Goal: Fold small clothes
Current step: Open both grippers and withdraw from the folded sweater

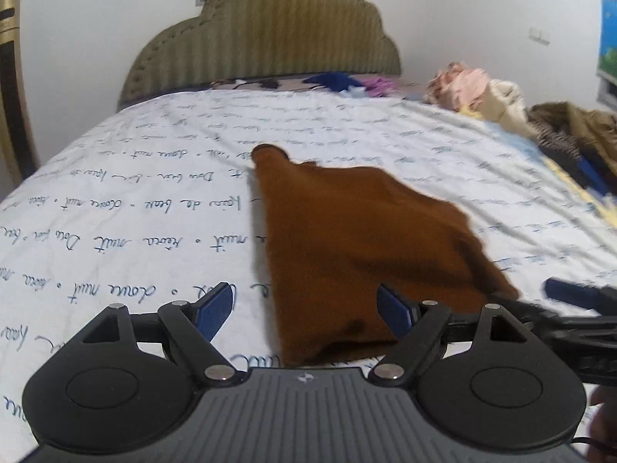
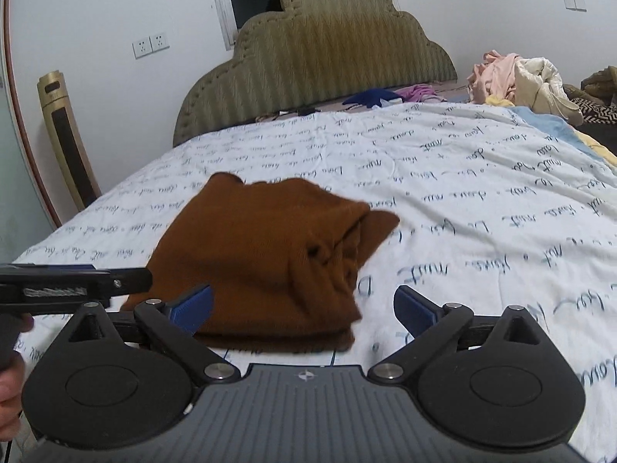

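A brown knit garment (image 1: 347, 239) lies folded on the white bedsheet with handwriting print (image 1: 135, 193). In the right wrist view the garment (image 2: 262, 254) shows as a folded stack with a bunched edge on its right side. My left gripper (image 1: 304, 308) is open, just in front of the garment's near edge, its right finger over the cloth. My right gripper (image 2: 304, 308) is open at the garment's near edge, its left finger over the cloth. Each gripper shows at the side of the other's view: the right one (image 1: 578, 301) and the left one (image 2: 73, 285).
An olive padded headboard (image 1: 262, 34) stands at the far end of the bed. Piles of other clothes (image 1: 478, 88) lie at the far right of the bed, with dark garments (image 1: 570, 135) beside them. A gold standing unit (image 2: 65, 135) is on the left by the wall.
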The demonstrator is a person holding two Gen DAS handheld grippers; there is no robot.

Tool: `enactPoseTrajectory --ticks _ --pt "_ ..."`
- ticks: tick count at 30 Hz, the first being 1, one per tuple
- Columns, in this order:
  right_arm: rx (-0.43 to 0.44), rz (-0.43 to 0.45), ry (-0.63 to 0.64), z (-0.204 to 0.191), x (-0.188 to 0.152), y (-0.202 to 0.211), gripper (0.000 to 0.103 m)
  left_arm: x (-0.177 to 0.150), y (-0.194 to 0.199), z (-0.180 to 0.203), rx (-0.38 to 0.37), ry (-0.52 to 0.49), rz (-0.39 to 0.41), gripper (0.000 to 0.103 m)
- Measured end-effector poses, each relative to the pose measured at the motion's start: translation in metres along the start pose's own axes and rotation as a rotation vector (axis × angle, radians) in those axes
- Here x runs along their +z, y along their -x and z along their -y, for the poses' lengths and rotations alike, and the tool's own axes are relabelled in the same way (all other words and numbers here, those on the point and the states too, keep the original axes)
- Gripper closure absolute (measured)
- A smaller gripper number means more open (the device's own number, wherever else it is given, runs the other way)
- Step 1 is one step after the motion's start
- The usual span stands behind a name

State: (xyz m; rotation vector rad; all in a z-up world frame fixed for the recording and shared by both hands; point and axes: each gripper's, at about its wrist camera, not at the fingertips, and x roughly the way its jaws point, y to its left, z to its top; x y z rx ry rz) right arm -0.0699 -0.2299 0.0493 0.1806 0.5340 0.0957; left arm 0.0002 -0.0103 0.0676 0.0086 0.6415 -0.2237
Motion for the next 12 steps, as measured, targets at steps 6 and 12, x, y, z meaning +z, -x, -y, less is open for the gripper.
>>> enactPoseTrajectory --ticks 6,12 --pt "0.003 -0.007 0.021 -0.01 -0.013 0.012 0.005 -0.007 0.02 -0.009 -0.011 0.023 0.038 0.018" --pt "-0.006 -0.005 0.022 -0.013 -0.018 0.018 0.005 -0.012 0.027 -0.016 -0.009 0.044 0.047 0.018"
